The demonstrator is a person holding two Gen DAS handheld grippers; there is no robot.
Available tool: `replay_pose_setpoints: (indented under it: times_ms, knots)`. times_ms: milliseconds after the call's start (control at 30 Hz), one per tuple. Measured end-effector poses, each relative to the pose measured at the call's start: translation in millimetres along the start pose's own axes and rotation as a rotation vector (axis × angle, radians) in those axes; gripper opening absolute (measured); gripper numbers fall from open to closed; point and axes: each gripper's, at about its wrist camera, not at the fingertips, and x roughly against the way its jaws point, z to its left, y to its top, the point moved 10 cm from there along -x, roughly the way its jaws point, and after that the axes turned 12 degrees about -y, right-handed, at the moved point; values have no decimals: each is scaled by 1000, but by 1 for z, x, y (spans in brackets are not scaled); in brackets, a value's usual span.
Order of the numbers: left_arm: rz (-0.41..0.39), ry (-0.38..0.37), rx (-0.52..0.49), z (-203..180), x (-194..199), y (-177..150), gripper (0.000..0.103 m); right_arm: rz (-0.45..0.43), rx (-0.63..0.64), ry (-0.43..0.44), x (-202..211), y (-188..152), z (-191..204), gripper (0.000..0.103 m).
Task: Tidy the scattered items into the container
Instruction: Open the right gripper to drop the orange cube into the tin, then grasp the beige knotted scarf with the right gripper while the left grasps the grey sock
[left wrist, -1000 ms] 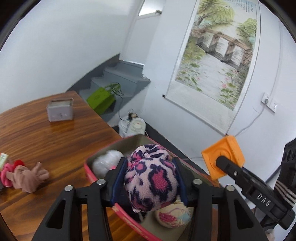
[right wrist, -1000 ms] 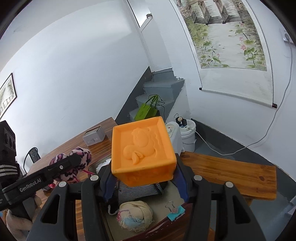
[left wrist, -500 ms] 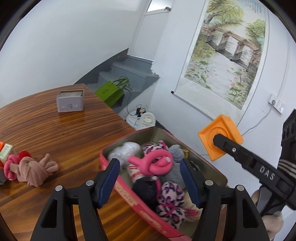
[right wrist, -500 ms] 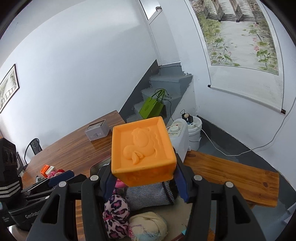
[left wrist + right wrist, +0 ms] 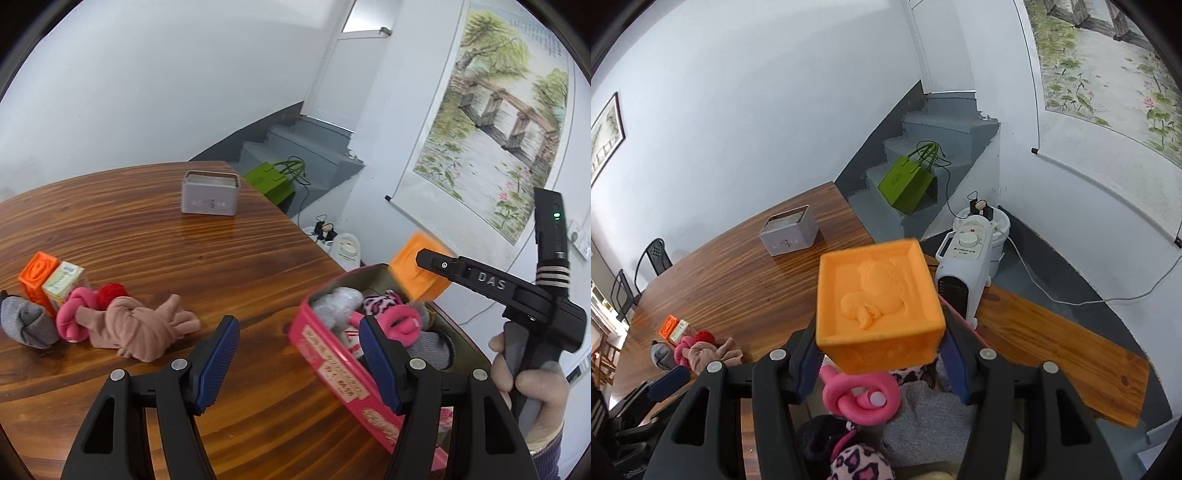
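Left wrist view: my left gripper (image 5: 299, 363) hangs over the wooden table (image 5: 147, 240), just left of the pink tin (image 5: 332, 365).
Left fingers: the blue pads (image 5: 218, 358) stand apart with nothing between them; they have just been opening, and only bare table shows in the gap.
Pink tin: near the table's right edge, filled with soft things, among them a leopard-print sock ball (image 5: 380, 301) and a pink knotted sock (image 5: 400, 321).
Scattered items: at the table's left, a beige knotted sock (image 5: 136, 328), a pink sock knot (image 5: 74, 317), a grey sock ball (image 5: 26, 323), a red ball (image 5: 109, 291), an orange block (image 5: 37, 277) and a small carton (image 5: 62, 282), all bunched together, well apart from the tin.
Grey tin (image 5: 209, 197): alone at the table's far side.
Right wrist view: my right gripper (image 5: 881, 360) is clamped on the orange cube (image 5: 877, 306), a pad pressed to each side.
Orange cube: in the air above the tin's contents, its moulded face toward the camera, the pink knotted sock directly under it.
Right hand (image 5: 532, 387): seen from the left camera, wrapped around the right gripper's handle beyond the tin.
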Motion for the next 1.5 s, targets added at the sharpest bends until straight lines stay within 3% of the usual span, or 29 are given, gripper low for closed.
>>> replay_pose_setpoints:
  times_ms: [200,300,400,667,933,1200,1500]
  knots:
    - [-28,43,21,25,21,6,69,19,-19,-21,-8,3,-1,63]
    - [-49,64,36,40,33,10,81,5,-35,-17,1,3,-1,63]
    - [-78,86,54,56,49,15,81,-21,-37,-9,15,3,8,64]
    - [-180,216,121,122,116,25,81,-80,25,117,52,-7,75,71]
    - [-244,357,213,192,177,21,81,-51,129,228,49,-41,158,73]
    - [-231,387,243,221,190,11,85,5,208,290,24,-68,221,73]
    - [-164,435,311,251,174,-7,85,-6,315,259,0,-80,258,73]
